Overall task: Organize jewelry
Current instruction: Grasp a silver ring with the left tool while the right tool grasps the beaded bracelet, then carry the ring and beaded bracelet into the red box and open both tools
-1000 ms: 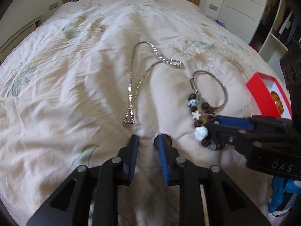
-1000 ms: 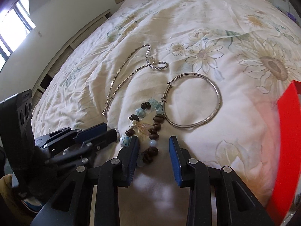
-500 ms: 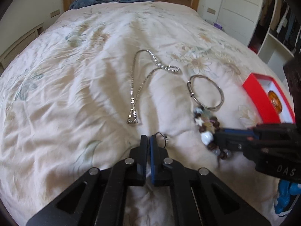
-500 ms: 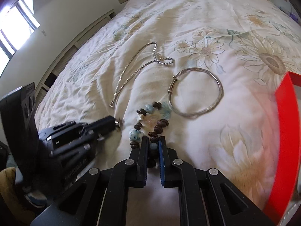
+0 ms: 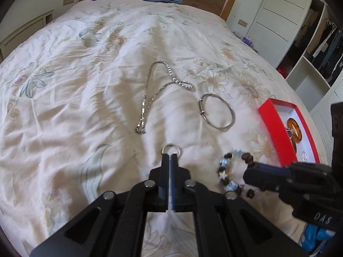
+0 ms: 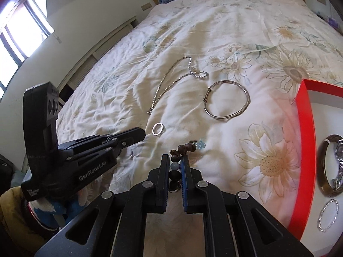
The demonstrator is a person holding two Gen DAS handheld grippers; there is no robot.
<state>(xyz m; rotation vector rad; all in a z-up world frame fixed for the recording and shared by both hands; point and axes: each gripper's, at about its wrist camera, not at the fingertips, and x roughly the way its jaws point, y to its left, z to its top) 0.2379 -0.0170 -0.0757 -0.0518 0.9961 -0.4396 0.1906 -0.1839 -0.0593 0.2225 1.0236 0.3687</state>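
The left gripper (image 5: 170,154) was seen with its jaws pressed together on the rim of a small silver ring (image 5: 170,148), which was held at the tips above the quilt (image 5: 64,111). Just to its right, the right gripper (image 6: 174,160) was clamped on a beaded bracelet (image 6: 174,167) of brown and pale blue beads, several beads being pinched between the pads while the rest hung out beyond the tips. Beside it a red box (image 6: 305,128) was set on the bed, with a dark bangle (image 6: 322,162), a watch (image 6: 339,165) and a twisted silver bracelet (image 6: 328,217) laid inside. Farther off, a silver bangle (image 5: 217,115) and then a silver chain necklace (image 5: 158,92) were left lying on the quilt, apart from each other
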